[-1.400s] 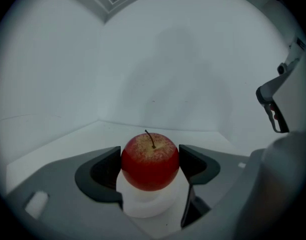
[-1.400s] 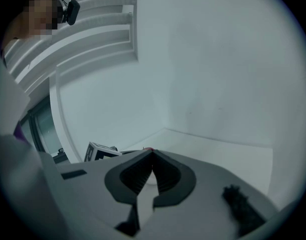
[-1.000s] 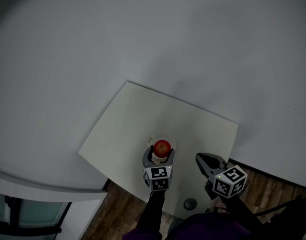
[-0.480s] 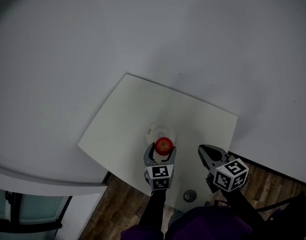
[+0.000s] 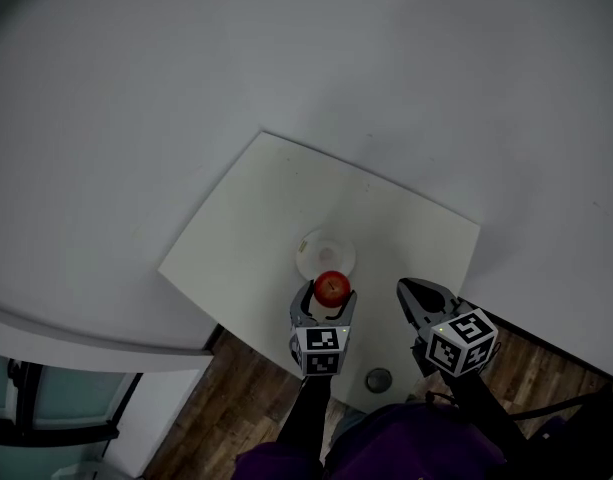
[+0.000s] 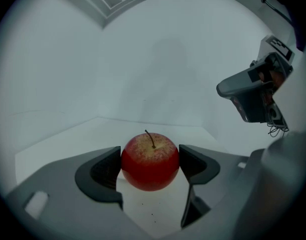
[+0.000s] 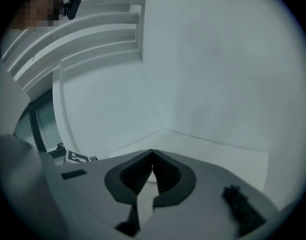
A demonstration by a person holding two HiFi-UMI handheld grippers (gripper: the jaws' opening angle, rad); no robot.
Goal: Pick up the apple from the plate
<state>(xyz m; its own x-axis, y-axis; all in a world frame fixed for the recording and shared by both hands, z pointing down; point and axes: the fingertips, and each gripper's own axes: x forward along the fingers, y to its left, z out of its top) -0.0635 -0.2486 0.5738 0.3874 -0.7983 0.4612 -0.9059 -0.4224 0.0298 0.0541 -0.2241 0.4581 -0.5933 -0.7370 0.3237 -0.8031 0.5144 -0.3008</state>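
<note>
A red apple [image 5: 332, 287] with a yellowish top and a short stem [image 6: 150, 160] is clamped between the two dark pads of my left gripper [image 6: 149, 166], which is shut on it. In the head view the apple hangs just in front of the small white plate [image 5: 324, 250], which lies bare on the pale table [image 5: 256, 238]. My right gripper [image 5: 410, 294] hovers to the right over the table's near right part. Its jaws [image 7: 153, 176] meet with nothing between them.
The table is a tilted pale square against a plain white wall. A small dark round object [image 5: 378, 379] lies on the wooden floor [image 5: 226, 418] below the table's near edge. White curved rails [image 7: 93, 29] rise at the left in the right gripper view.
The apple, in my left gripper, has come off the plate and toward me; the plate now shows bare beyond it. The right gripper has stayed about where it was.
</note>
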